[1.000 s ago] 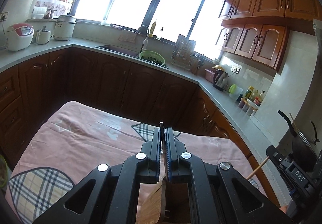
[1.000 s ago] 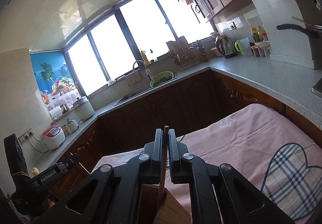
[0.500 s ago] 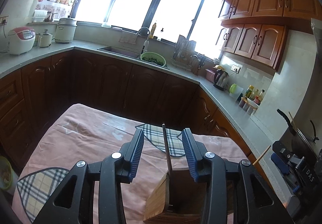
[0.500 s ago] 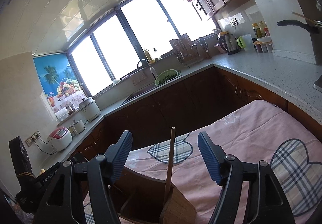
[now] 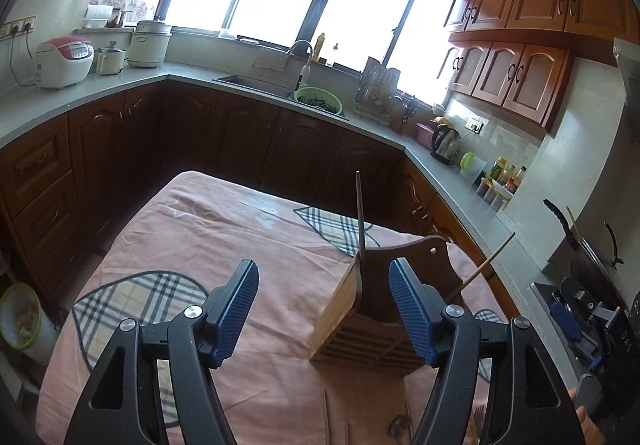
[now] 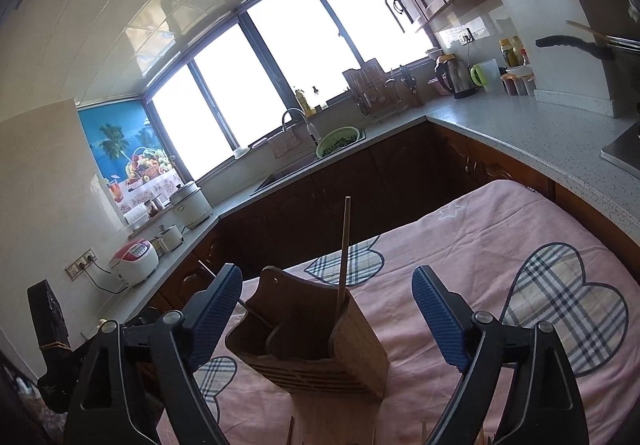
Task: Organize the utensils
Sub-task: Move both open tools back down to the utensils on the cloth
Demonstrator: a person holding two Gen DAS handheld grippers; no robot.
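Note:
A wooden utensil holder stands on the pink cloth-covered table; it also shows in the right wrist view. One chopstick stands upright in it, and a second chopstick leans out to the right. In the right wrist view the upright chopstick rises from the holder. My left gripper is open and empty, just left of and behind the holder. My right gripper is open and empty, its fingers either side of the holder. More chopstick tips lie at the near table edge.
Dark wood cabinets and a grey counter wrap around the table. On the counter are a rice cooker, a sink with a green colander, and a kettle. The other hand-held gripper shows at the right edge.
Both grippers were shut on a chopstick over the holder. They have opened, left the chopsticks standing in the holder, and pulled back and up.

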